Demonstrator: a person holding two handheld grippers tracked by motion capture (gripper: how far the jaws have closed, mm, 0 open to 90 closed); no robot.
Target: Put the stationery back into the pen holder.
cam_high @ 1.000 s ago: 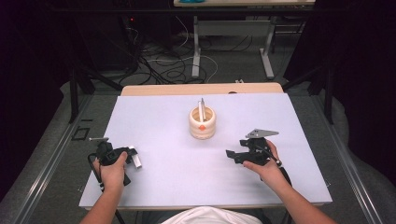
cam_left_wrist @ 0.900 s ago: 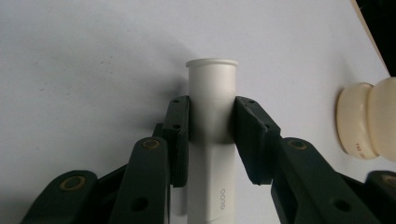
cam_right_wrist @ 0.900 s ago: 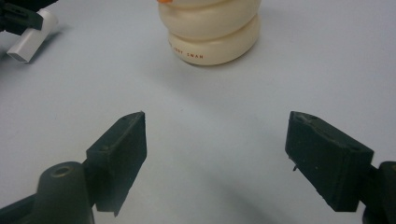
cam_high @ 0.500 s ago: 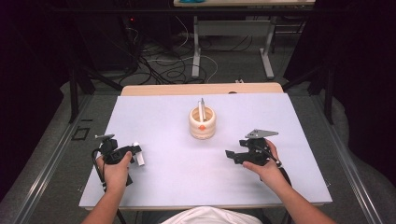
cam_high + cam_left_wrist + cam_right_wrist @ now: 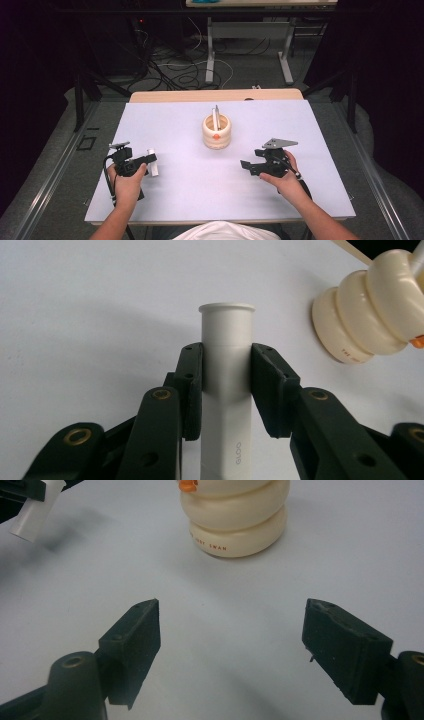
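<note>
From above, the left tongs (image 5: pixel 142 162) clamp a white tube (image 5: pixel 150 163) over the worktop (image 5: pixel 190 195). Their own camera shows both pads pressing it. The right tongs (image 5: pixel 232 645) gape before a cream holder (image 5: pixel 235 520).

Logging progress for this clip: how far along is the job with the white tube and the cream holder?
Done: the left gripper is shut on the white tube, apparently lifted off the table in the right gripper view. In hand: carrying it. Left: it likely goes into the cream holder, which already holds one pen-like item. The right gripper is open and idle.
</note>
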